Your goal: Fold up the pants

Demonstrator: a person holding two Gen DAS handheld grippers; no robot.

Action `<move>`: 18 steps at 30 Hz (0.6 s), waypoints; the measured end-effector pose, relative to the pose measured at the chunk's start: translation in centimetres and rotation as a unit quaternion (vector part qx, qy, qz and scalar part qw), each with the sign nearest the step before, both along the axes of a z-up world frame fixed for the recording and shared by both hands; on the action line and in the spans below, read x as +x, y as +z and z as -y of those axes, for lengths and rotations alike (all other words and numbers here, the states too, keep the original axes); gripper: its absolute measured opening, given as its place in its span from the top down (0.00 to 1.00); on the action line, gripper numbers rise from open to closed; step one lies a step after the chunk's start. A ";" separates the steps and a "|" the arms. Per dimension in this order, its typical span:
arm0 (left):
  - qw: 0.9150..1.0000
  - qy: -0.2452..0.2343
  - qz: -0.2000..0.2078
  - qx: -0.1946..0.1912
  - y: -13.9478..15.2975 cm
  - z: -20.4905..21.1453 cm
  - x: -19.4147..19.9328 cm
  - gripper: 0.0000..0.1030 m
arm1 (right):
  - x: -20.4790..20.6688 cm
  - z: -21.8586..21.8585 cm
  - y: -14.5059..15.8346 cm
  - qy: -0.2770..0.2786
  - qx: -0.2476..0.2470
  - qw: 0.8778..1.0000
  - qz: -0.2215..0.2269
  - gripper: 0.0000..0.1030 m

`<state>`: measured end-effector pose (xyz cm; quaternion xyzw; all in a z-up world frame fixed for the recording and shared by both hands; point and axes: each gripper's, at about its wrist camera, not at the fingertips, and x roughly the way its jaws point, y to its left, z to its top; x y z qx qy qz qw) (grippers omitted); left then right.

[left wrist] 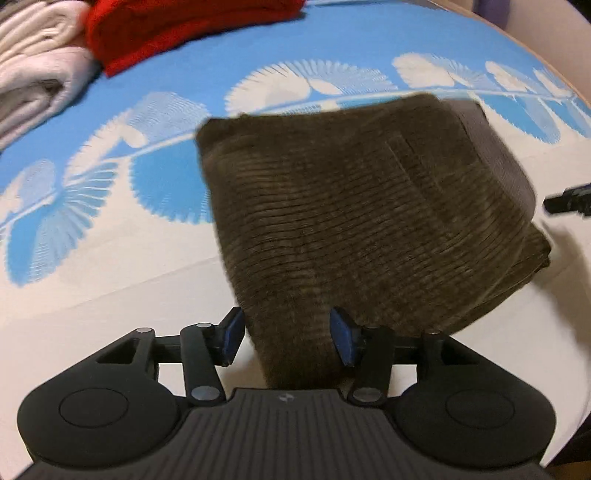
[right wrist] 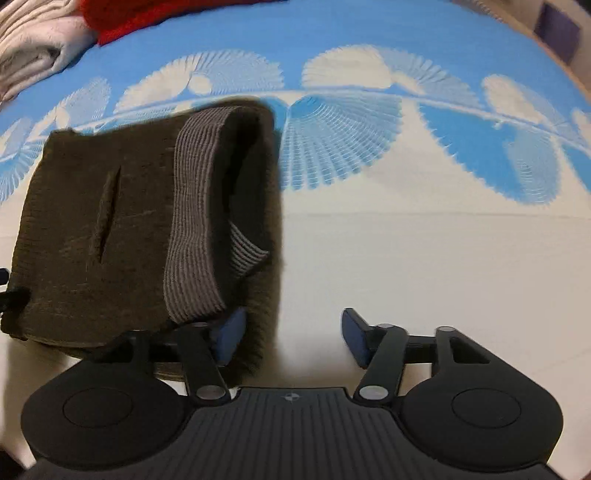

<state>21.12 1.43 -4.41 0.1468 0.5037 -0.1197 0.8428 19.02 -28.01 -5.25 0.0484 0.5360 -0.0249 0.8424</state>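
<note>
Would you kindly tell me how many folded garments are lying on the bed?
3 in view: brown pants in the middle, a red garment at the far left, and a white one beside it. More may lie outside the frame.

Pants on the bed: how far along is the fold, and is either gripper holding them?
Done: the brown pants lie as a compact folded bundle on the bedsheet, grey waistband tucked in. In hand: nothing; the left gripper and right gripper stand open, pads not pressing. Left: possibly stacking them by the folded red garment and white garment.
</note>
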 end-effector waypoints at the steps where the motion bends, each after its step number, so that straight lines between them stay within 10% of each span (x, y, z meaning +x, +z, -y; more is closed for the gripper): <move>1: 1.000 0.009 0.014 0.002 1.0 -0.2 -0.7 0.40 | -0.7 0.1 1.3 0.000 0.002 1.000 0.028 0.44; 11: 0.966 0.090 0.238 -0.037 11.5 -1.1 -13.2 0.08 | -11.8 -2.3 13.2 0.027 0.013 0.955 0.294 0.07; 15: 0.962 0.123 0.227 -0.089 9.4 -0.6 -16.8 0.07 | -16.3 -3.4 12.6 0.011 0.009 0.946 0.325 0.01; 18: 0.975 0.143 0.148 -0.089 6.8 0.2 -17.0 0.07 | -17.6 -4.2 11.2 -0.001 0.029 0.955 0.295 0.01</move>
